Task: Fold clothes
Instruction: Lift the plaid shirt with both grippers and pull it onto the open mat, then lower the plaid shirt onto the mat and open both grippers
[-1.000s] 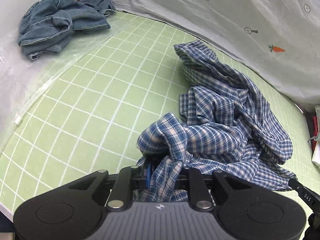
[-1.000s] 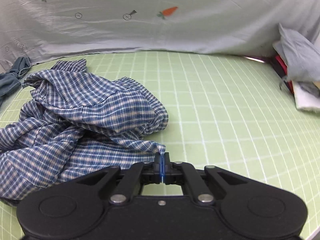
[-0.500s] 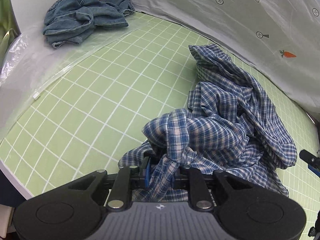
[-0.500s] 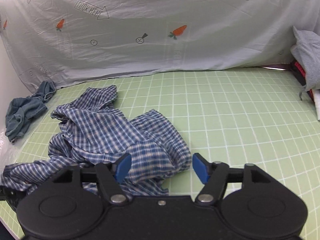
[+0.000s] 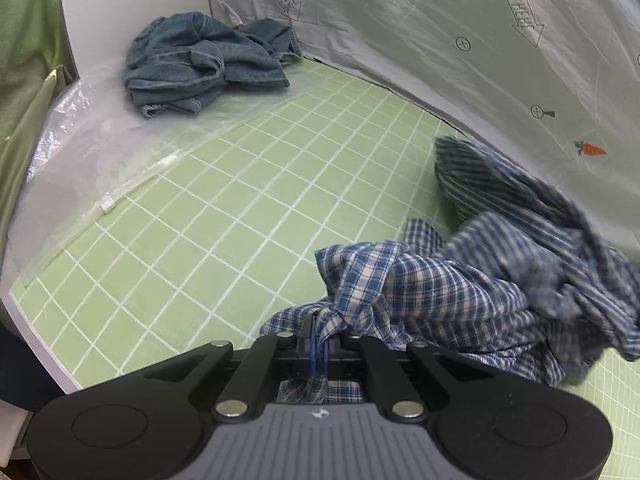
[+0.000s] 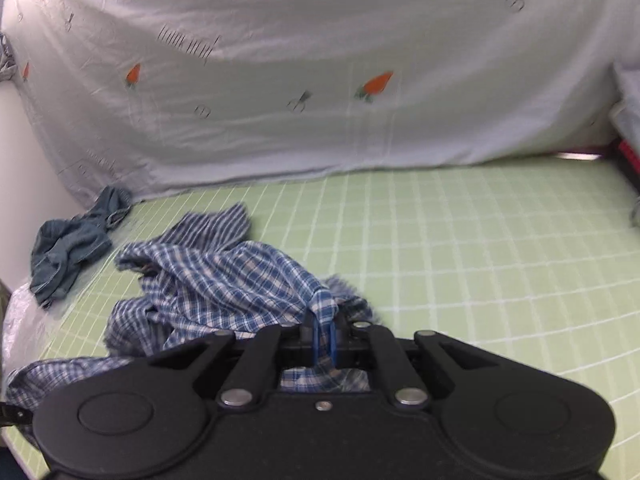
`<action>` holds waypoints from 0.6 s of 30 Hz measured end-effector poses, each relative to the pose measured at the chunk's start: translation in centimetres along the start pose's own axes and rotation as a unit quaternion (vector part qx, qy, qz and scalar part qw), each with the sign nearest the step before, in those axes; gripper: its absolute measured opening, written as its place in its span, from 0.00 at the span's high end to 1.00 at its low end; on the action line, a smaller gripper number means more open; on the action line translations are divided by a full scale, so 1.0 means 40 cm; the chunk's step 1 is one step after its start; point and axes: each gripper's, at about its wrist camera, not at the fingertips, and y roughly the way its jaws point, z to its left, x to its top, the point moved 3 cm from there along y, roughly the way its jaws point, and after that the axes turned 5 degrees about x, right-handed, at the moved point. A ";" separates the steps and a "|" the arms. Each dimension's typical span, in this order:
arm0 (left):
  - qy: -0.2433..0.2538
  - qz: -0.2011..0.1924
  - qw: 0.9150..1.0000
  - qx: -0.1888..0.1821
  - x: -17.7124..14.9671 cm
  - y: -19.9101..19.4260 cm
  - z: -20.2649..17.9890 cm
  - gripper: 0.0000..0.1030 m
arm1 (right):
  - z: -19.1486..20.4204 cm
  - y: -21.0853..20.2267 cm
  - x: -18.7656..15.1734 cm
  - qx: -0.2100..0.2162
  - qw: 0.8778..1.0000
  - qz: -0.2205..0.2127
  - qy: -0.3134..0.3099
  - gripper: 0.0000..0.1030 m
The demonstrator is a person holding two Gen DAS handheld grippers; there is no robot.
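While the plaid shirt [image 5: 460,300] is still a crumpled heap on the green grid mat [image 5: 248,208], I now have cloth pinched in both tools. My left gripper [image 5: 320,354] has just tightened its jaws on the bunched edge it was already carrying, and the blue pads sit close together with checked fabric running between them. My right gripper [image 6: 322,338] was clamped on a hem a second ago, swung wide open half a second ago, and has just snapped closed again on a different fold of the shirt [image 6: 224,280]; the fabric peaks up right at its pads. Both hands have come up off the mat since then, so part of the shirt hangs from the two grips while the rest drags on the mat. I judge this as a regrasp before shaking the garment out flat; no fold is made yet.

Only the left wrist view shows the clear plastic bag [image 5: 92,160] along the mat's left side, with the denim garment [image 5: 196,64] lying at its far end near the grey backdrop sheet [image 5: 440,40]. Only the right wrist view shows the wide bare stretch of mat [image 6: 480,248] to the shirt's right, room enough to spread it.
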 end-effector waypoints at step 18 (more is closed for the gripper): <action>0.014 0.033 0.999 -0.007 -0.031 0.004 0.028 0.95 | -0.266 -0.213 -0.065 -0.185 0.980 -0.031 0.060 0.96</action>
